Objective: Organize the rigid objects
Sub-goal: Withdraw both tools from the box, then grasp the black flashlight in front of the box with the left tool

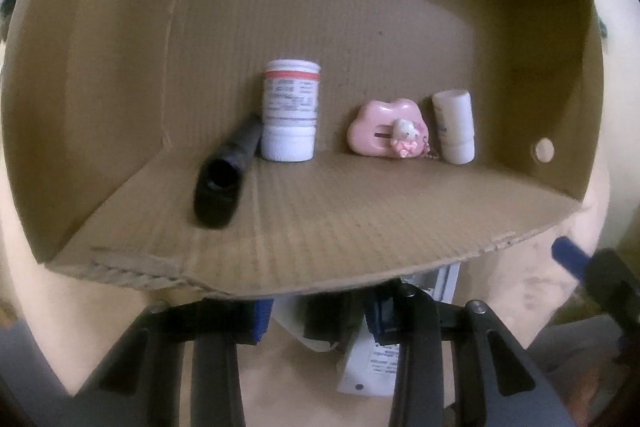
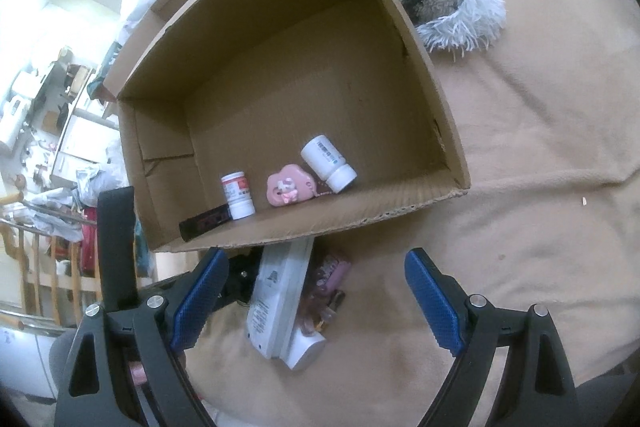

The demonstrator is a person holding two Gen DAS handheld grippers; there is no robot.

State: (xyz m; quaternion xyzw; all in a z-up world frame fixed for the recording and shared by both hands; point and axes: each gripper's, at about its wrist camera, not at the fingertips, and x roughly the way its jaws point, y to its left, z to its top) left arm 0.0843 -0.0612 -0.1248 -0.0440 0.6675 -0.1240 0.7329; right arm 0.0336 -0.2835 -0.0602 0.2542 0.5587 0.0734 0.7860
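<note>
Just before the box [image 2: 280, 67], the right gripper [image 2: 316, 307] is pointing down, jaws apart; the left gripper [image 1: 316, 315] is clamping a white device [image 2: 280, 307] lying on the tan blanket [image 2: 520, 187].

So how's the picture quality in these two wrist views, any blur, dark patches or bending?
Left wrist view: dim and brownish inside the brown cardboard box, the black tube-shaped object soft and smeared, the box's front edge bowed by the fisheye. Right wrist view: brighter and sharper, the room at left washed out, box walls curved, the tan blanket evenly lit.
</note>
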